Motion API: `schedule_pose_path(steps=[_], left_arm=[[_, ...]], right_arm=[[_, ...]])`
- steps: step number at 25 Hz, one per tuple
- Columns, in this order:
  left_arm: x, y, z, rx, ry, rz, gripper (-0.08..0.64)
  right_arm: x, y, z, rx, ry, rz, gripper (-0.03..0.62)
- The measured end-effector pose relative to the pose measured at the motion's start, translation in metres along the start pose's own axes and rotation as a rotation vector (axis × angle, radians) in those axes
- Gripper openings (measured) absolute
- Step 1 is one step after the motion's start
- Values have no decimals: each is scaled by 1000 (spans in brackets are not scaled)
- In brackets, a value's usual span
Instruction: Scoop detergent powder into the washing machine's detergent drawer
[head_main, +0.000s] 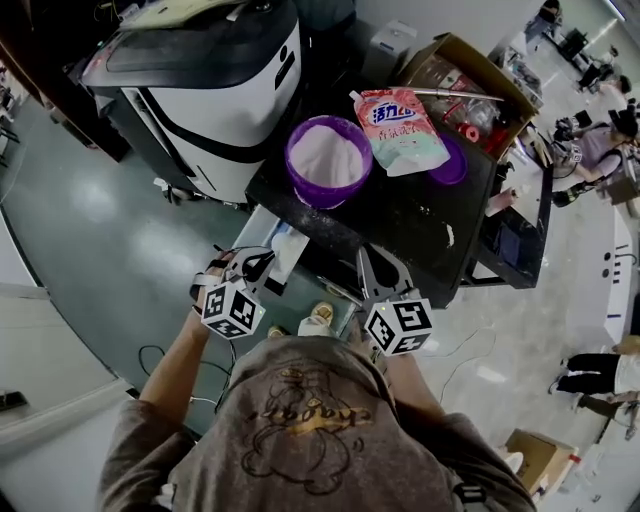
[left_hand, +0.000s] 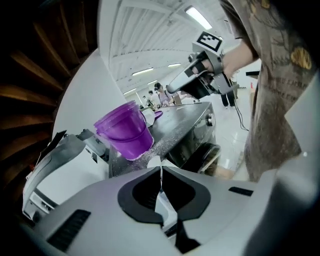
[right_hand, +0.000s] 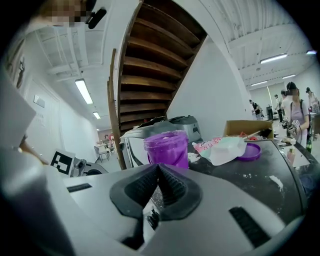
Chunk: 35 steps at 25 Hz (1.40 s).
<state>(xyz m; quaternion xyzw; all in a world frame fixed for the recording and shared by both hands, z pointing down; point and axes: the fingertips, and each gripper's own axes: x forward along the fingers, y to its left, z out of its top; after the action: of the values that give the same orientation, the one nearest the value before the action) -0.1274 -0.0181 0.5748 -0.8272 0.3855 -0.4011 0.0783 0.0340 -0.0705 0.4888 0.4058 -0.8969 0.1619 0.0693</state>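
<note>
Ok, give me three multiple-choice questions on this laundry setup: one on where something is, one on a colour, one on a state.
1. Where does the bag lie?
A) on the floor
B) on the machine top, between bucket and lid
C) inside the bucket

2. What colour is the bucket?
A) purple
B) yellow
C) red

3. How is the bucket?
A) shut with its lid
B) tipped over
C) upright and open, with powder in it

Answers: B, the head view shows the bag flat on the dark top with the bucket on one side and the lid on the other; A, its wall and rim are purple in all views; C, white powder shows inside and the lid lies apart.
</note>
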Motion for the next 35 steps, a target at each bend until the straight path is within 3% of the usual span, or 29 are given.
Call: schedule_pose_path(steps=[9, 15, 24, 35], left_arm=[[-40, 28, 11, -397, -129, 80, 25], [-64, 40, 31, -583, -233, 139, 25], [-89, 53, 48, -689, -334, 221, 25], [-92, 55, 58, -703, -363, 246, 25]], right_arm=[[-23, 18, -3, -8, -24, -34, 3], [-35, 18, -3, -20, -47, -57, 3], [-48, 15, -4, -29, -69, -86, 2], [-51, 11, -3, -23, -86, -107, -2]])
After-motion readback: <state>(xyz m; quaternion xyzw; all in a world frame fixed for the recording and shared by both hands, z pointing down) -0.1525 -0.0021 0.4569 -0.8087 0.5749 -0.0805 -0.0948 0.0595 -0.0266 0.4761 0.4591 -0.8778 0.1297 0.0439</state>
